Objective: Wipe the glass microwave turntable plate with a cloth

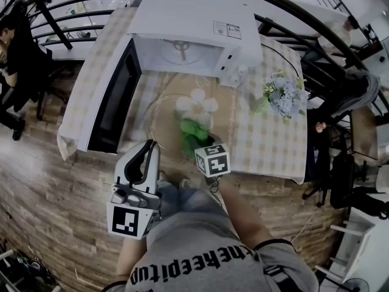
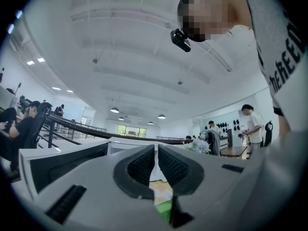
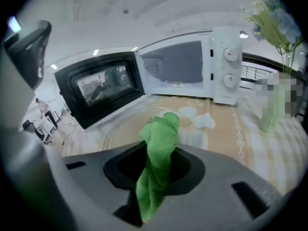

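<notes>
Right gripper (image 3: 154,163) is pinching a green cloth (image 3: 161,141) in its fingers, near the glass plate (image 1: 163,117).
The plate is lying mid-frame on the tabletop (image 1: 267,142), before the open microwave (image 1: 194,26). Left gripper (image 2: 156,165) is waiting lower left, fingers nearly together, empty.

Big open work hall with a small pretend kitchen corner; white microwave (image 1: 194,38) on a desk (image 1: 267,145) with a checked cover; flowers (image 1: 284,95); round ceiling lamps (image 2: 114,110); people (image 2: 251,124) at other desks; black railings (image 1: 53,23); wood floor (image 1: 42,187).
</notes>
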A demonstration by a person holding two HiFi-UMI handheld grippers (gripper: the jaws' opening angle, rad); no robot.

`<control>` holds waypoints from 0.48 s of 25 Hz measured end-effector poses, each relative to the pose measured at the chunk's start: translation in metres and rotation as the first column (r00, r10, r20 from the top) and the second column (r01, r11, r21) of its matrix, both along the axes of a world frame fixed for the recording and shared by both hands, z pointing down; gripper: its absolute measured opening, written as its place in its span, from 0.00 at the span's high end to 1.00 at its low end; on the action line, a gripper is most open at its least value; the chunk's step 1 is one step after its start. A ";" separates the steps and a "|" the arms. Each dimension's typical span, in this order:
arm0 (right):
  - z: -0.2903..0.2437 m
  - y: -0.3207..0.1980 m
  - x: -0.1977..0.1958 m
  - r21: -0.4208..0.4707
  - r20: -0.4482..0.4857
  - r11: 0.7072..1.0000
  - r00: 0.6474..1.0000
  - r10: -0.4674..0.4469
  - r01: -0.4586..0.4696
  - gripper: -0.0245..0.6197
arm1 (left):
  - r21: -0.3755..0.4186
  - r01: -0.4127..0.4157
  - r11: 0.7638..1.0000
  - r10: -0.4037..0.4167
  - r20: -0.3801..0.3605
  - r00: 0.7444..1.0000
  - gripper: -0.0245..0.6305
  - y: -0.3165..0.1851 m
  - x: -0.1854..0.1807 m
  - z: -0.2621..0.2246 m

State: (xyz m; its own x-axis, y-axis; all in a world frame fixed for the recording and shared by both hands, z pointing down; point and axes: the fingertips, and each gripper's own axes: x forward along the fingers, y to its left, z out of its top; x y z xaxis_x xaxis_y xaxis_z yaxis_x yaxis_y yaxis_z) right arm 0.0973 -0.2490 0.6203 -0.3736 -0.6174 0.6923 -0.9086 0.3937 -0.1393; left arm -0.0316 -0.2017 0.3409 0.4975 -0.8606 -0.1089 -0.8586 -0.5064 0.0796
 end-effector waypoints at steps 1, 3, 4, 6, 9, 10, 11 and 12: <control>-0.003 0.005 -0.015 0.001 0.026 1.000 0.999 -0.028 0.028 0.81 | -0.001 0.001 1.000 -0.001 -0.001 1.000 0.93 0.001 0.000 0.000; -0.008 0.015 -0.047 -0.001 0.069 0.996 0.994 -0.090 0.090 0.81 | 0.001 0.001 1.000 -0.001 -0.003 1.000 0.93 0.002 0.001 -0.001; -0.008 0.021 -0.062 -0.006 0.086 0.993 0.989 -0.121 0.122 0.81 | 0.001 0.000 1.000 0.000 -0.003 1.000 0.93 0.003 0.001 -0.001; -0.004 0.033 -0.088 -0.020 0.100 0.983 0.979 -0.178 0.181 0.81 | -0.001 0.001 1.000 -0.001 0.000 1.000 0.93 0.004 0.002 -0.001; 0.009 0.044 -0.110 -0.031 0.076 0.970 0.968 -0.239 0.242 0.81 | -0.010 0.007 1.000 -0.007 0.005 1.000 0.93 0.006 0.002 0.001; 0.012 0.045 -0.111 -0.024 0.064 0.967 0.966 -0.252 0.254 0.81 | -0.011 0.008 1.000 -0.008 0.008 1.000 0.93 0.007 0.001 0.001; 0.014 0.046 -0.110 -0.016 0.053 0.964 0.963 -0.263 0.264 0.81 | -0.011 0.010 1.000 -0.010 0.009 1.000 0.93 0.007 0.001 0.001; 0.014 0.045 -0.108 -0.012 0.046 0.962 0.962 -0.270 0.271 0.81 | -0.010 0.012 1.000 -0.012 0.010 1.000 0.93 0.008 0.001 0.001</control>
